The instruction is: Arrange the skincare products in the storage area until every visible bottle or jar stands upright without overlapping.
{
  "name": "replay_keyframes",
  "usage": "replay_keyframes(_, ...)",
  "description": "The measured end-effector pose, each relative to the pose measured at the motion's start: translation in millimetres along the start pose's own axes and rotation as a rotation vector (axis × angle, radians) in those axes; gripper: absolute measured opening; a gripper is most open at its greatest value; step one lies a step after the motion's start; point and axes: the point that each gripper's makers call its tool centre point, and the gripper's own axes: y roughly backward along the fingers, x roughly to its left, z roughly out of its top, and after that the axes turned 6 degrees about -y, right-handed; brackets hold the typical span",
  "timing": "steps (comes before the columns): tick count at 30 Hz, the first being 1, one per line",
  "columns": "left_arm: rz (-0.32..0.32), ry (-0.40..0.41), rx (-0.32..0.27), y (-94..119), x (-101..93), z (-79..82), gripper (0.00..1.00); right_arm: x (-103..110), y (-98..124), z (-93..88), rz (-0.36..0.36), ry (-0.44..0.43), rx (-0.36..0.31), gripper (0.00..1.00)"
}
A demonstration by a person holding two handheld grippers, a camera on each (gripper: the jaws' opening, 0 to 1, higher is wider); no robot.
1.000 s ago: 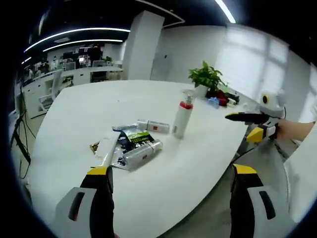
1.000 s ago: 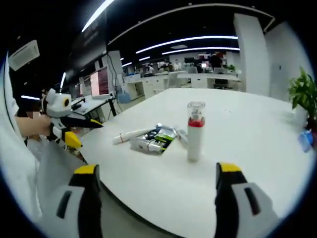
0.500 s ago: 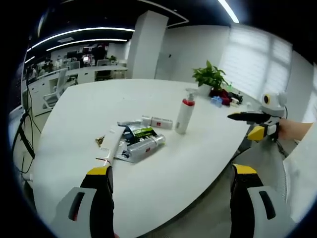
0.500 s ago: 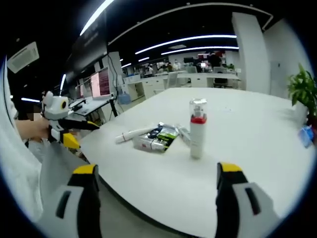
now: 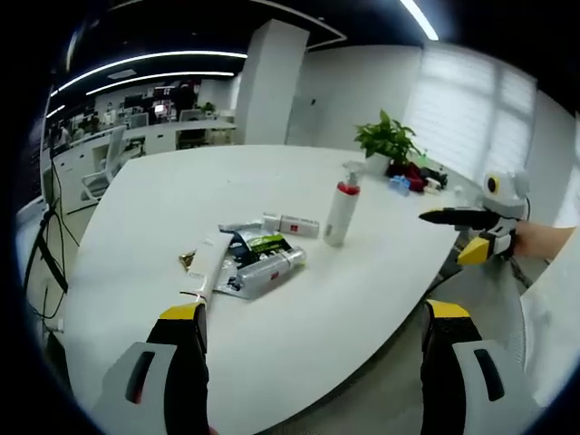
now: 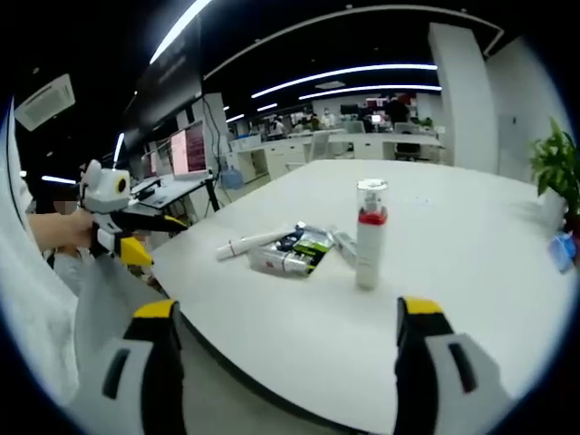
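Note:
A white pump bottle with a red collar (image 5: pixel 342 215) (image 6: pixel 370 234) stands upright on the white table (image 5: pixel 163 181) (image 6: pixel 453 299). Beside it lies a heap of products: a silver tube (image 5: pixel 266 271) (image 6: pixel 275 261), a dark and green sachet (image 5: pixel 256 245) (image 6: pixel 305 244), a white box (image 5: pixel 291 225) and a long white tube (image 5: pixel 207 264) (image 6: pixel 249 243), all on their sides. My left gripper (image 5: pixel 308 362) (image 6: pixel 168 223) is open, back from the table edge. My right gripper (image 6: pixel 281 362) (image 5: pixel 435 216) is open too, off the table's other side.
A potted green plant (image 5: pixel 383 141) (image 6: pixel 553 163) and small red and blue items (image 5: pixel 404 184) sit at the table's far end. A small crumpled gold wrapper (image 5: pixel 187 260) lies near the long tube. Office desks and monitors (image 6: pixel 186 149) fill the background.
Both cameras have drawn back a little from the table, so the products look smaller. The products themselves have not moved.

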Motion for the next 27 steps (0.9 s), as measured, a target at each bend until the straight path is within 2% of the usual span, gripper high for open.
replay_keyframes(17, 0.046, -0.026, 0.063, -11.8, 35.4, 4.6, 0.92, -4.4, -1.7, -4.0, -0.016, 0.005, 0.011, 0.96)
replay_keyframes(27, 0.076, -0.041, 0.141, -26.0, 64.9, 0.2, 0.84, -6.8, -3.1, -5.1, -0.018, -0.004, 0.021, 0.95)
